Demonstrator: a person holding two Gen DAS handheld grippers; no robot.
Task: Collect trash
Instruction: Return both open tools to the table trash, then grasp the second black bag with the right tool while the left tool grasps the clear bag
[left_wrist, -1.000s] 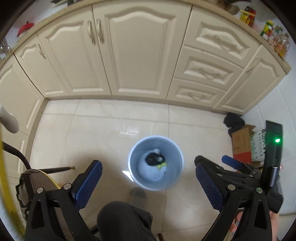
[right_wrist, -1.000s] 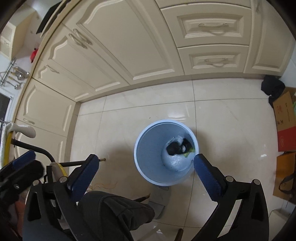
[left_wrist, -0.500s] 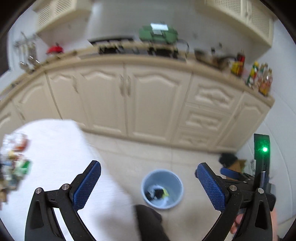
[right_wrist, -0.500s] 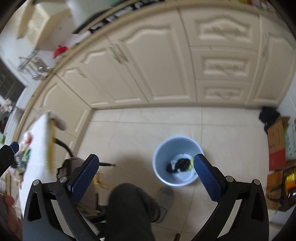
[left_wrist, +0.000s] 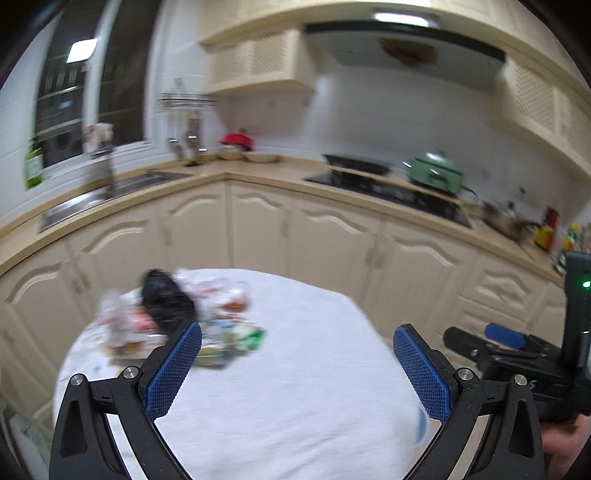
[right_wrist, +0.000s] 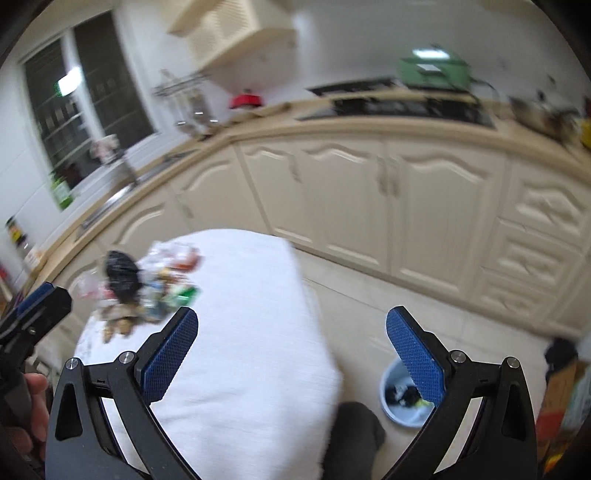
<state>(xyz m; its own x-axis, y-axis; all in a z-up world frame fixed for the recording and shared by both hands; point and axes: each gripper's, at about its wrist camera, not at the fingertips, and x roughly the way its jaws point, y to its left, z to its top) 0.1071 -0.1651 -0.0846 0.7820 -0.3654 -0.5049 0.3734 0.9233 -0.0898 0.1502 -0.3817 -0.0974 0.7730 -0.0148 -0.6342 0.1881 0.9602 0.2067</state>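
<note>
A blurred pile of trash (left_wrist: 184, 321) with a black crumpled bag (left_wrist: 166, 299) and coloured wrappers lies at the far left of a table under a white cloth (left_wrist: 295, 387). It also shows in the right wrist view (right_wrist: 144, 284). My left gripper (left_wrist: 297, 369) is open and empty above the cloth, just right of the pile. My right gripper (right_wrist: 291, 358) is open and empty over the table's right edge. The light blue bin (right_wrist: 402, 398) stands on the floor right of the table with dark trash inside.
Cream kitchen cabinets (left_wrist: 332, 240) run behind the table, with a sink (left_wrist: 96, 199), a stove (left_wrist: 388, 184) and a green pot (left_wrist: 436, 173) on the counter. Cardboard boxes (right_wrist: 561, 402) sit on the floor at the right. A person's knee (right_wrist: 354, 435) is below.
Both grippers have swung up from over the bin to the table. The bin has left the left wrist view and the trash pile has come into view.
</note>
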